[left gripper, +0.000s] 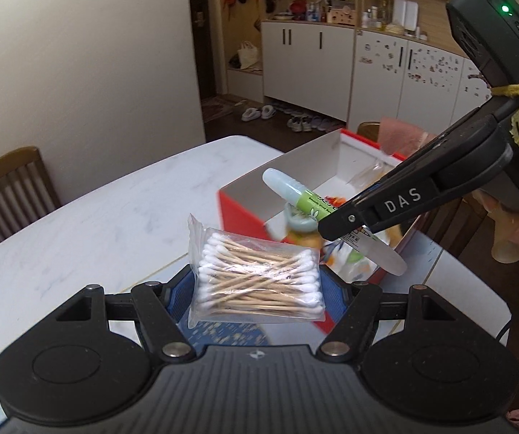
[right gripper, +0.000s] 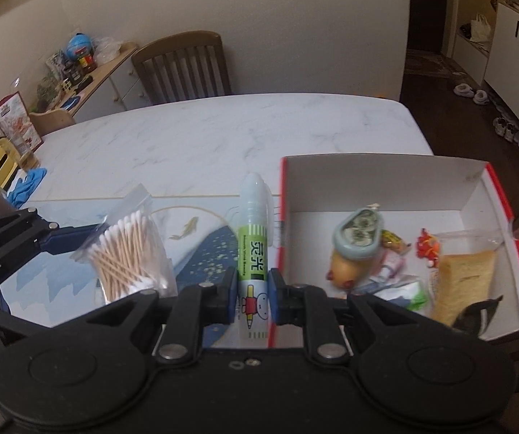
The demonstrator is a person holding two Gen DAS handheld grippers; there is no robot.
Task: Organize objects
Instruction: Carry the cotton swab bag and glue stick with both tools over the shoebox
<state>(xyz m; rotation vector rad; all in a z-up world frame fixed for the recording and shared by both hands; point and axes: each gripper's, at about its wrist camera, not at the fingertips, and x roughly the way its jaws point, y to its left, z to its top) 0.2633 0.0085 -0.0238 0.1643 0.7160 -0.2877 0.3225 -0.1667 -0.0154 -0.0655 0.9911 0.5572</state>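
My left gripper (left gripper: 257,293) is shut on a clear bag of cotton swabs (left gripper: 259,282), which it holds above the table between blue pads. The swab bag (right gripper: 129,253) also shows at the left of the right wrist view, with one blue finger (right gripper: 66,241) of the left gripper behind it. My right gripper (right gripper: 254,289) is shut on a green-and-white marker (right gripper: 254,249) whose pale cap points forward. From the left wrist view, the right gripper (left gripper: 339,226) holds the marker (left gripper: 295,195) near the open red box (left gripper: 237,213). The box (right gripper: 368,181) holds several small items.
In the box lie a mint oval case (right gripper: 360,233), a red trinket (right gripper: 427,247) and a yellow bagged pad (right gripper: 465,282). A blue patterned mat (right gripper: 205,249) covers the white marble table (right gripper: 223,133). Blue gloves (right gripper: 28,184) lie far left. A wooden chair (right gripper: 187,65) stands behind.
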